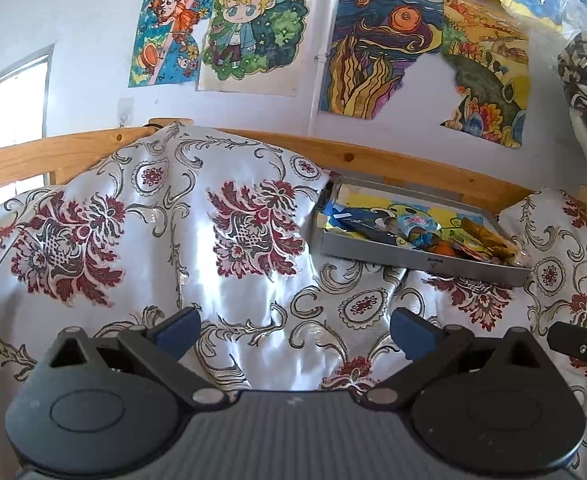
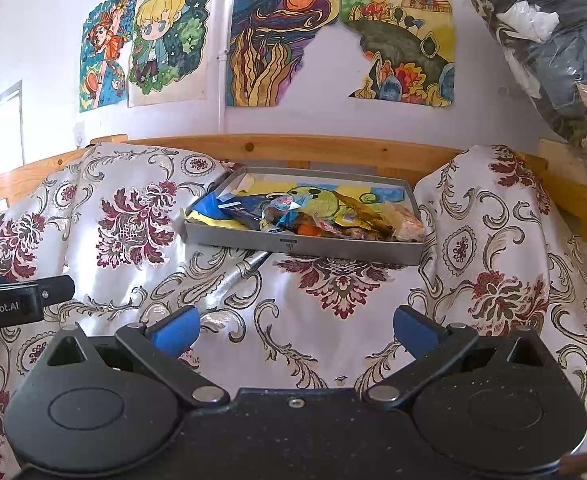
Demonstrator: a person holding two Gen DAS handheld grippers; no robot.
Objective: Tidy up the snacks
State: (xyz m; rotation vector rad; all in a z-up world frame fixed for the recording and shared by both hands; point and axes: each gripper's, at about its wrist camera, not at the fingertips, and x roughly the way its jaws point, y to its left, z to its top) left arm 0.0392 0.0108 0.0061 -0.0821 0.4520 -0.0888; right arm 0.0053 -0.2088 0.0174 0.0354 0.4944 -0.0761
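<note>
A: Where are the snacks (image 2: pixel 313 216)?
B: They sit in a heap inside the grey tray (image 2: pixel 229 238), far back on the bed cloth (image 2: pixel 293 312), by the wooden rail (image 2: pixel 313 148).
A: And the tools?
B: The left tool (image 1: pixel 295 332) and the right tool (image 2: pixel 295 330) both hang near us, fingers spread wide, holding nothing.
A: What step is this?
B: Hard to say. Snacks in the tray fit a job just ending, or a pile waiting to be sorted.
</note>
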